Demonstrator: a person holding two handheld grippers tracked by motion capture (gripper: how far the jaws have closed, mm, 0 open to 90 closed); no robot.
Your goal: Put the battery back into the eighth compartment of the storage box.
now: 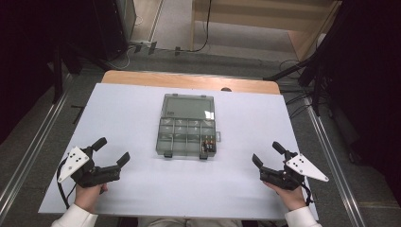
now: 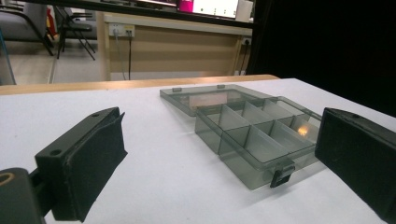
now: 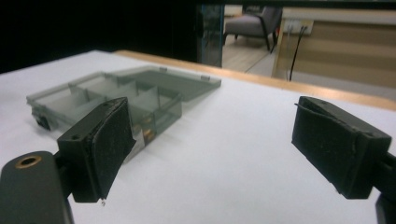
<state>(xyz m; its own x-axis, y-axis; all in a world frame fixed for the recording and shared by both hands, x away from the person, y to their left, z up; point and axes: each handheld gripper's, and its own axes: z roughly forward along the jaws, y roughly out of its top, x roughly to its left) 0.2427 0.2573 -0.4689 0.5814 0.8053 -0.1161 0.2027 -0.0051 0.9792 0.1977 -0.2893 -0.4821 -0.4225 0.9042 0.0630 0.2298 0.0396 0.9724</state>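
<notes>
**Open compartment box between two idle grippers**

A smoky grey see-through plastic compartment box (image 1: 187, 138) lies at the middle of the white table top (image 1: 142, 113), its flat lid (image 1: 188, 106) folded back flat on the far side. Dividers split the tray into small cells; most look empty, though the tinted walls make that hard to judge. In the cell at the near right corner sit a few small dark cylinders with coppery ends (image 1: 208, 144), too small in the high view to identify. In the right gripper view that cell is partly covered by the gripper's own jaw, and only an orange glint shows through the wall.

The left gripper (image 1: 110, 151) rests low over the table near its left front corner, jaws wide apart with nothing between them. The right gripper (image 1: 267, 154) sits near the right front corner, jaws likewise spread and empty. Both are well apart from the box. In the left gripper view the box's near right corner is cut off behind the right-hand jaw, and a black latch (image 2: 282, 176) shows on its front wall.
</notes>
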